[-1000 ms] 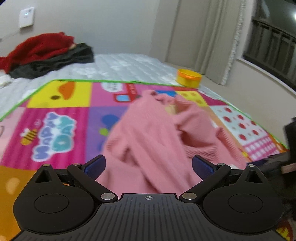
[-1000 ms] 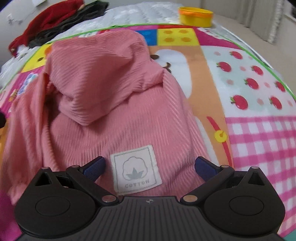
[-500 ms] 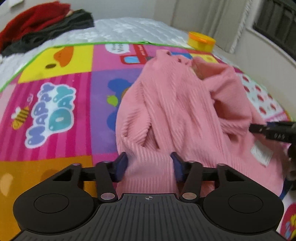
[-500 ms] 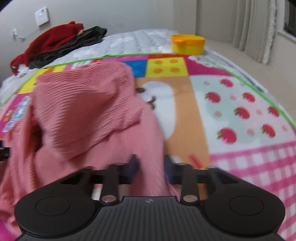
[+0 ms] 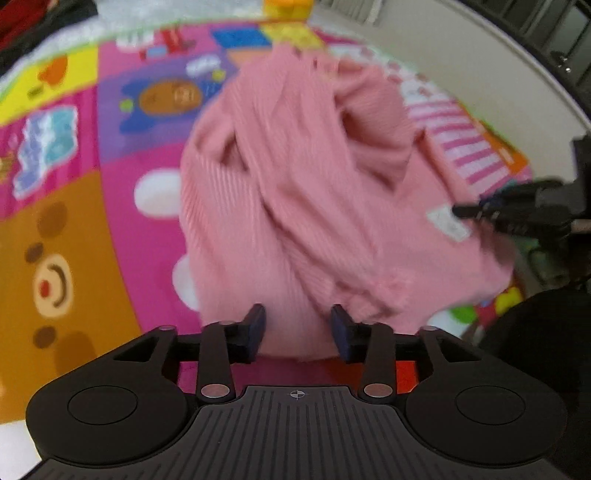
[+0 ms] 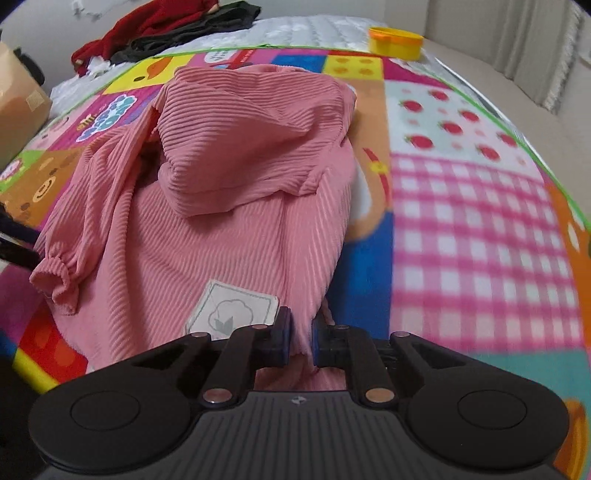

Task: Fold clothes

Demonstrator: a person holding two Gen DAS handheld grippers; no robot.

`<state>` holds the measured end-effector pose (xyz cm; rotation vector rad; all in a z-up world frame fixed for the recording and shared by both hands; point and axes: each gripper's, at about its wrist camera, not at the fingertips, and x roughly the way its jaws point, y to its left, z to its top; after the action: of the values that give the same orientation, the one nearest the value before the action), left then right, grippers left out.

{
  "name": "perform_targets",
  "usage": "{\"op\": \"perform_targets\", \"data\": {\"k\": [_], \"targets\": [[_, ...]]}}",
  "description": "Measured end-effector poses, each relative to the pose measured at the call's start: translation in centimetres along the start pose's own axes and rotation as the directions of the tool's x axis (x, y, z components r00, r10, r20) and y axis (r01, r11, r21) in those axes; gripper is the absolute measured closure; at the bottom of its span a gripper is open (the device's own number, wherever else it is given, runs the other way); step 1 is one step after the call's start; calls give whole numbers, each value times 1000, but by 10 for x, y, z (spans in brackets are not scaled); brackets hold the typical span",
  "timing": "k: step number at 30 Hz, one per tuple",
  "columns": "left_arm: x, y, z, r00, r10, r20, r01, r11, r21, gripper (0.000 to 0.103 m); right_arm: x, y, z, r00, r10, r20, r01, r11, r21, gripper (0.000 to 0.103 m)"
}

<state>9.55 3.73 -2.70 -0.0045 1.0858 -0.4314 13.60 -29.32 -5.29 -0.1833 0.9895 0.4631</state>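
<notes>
A pink ribbed garment (image 5: 295, 192) lies crumpled on a colourful play mat (image 5: 74, 236); it also shows in the right wrist view (image 6: 236, 206), with a white cotton label (image 6: 232, 310) near its hem. My left gripper (image 5: 297, 328) is shut on the near edge of the garment, cloth bunched between its blue pads. My right gripper (image 6: 300, 334) is shut on the hem beside the label. The right gripper also shows at the far right of the left wrist view (image 5: 480, 212), pinching the cloth by the label.
The play mat (image 6: 461, 221) lies on a white quilted mattress (image 6: 317, 29). A heap of red and dark clothes (image 6: 162, 29) sits at the back left, a yellow tub (image 6: 395, 40) at the back right, and a cardboard box (image 6: 18, 110) at the left.
Both grippers went from open to shut on the garment's near edge. They have pulled it toward me across the mat, and the views tilted down.
</notes>
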Motion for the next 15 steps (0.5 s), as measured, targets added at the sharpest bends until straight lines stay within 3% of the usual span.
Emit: {"op": "perform_targets", "data": {"k": [2, 3, 5, 6, 8, 9, 10, 12, 15], "targets": [[-16, -2, 9, 993, 53, 101, -55, 998, 19, 13, 1, -3, -3, 1000, 10, 16, -10, 999, 37, 92], [-15, 0, 16, 988, 82, 134, -85, 996, 11, 7, 2, -5, -3, 1000, 15, 24, -16, 998, 56, 92], [-13, 4, 32, 971, 140, 196, -142, 990, -8, 6, 3, -10, -5, 999, 30, 43, -34, 994, 102, 89], [-3, 10, 42, 967, 160, 197, -158, 987, -26, 6, 4, -13, -6, 997, 47, 54, -54, 990, 129, 83], [22, 17, 55, 961, 203, 187, -198, 979, -42, 6, 3, -20, -7, 991, 107, 86, -122, 974, 192, 55], [35, 21, 59, 960, 219, 174, -215, 976, -44, 6, 2, -23, -8, 985, 131, 110, -154, 961, 229, 17], [47, 23, 59, 961, 226, 160, -221, 974, -48, 6, 2, -26, -9, 979, 151, 136, -183, 946, 266, 0], [64, 26, 59, 967, 218, 130, -211, 975, -63, 7, 6, -28, -12, 979, 129, 159, -174, 935, 309, 0], [64, 14, 45, 965, 221, 143, -221, 975, -16, 29, 12, -27, -19, 976, 111, 185, -167, 932, 322, 0]]}}
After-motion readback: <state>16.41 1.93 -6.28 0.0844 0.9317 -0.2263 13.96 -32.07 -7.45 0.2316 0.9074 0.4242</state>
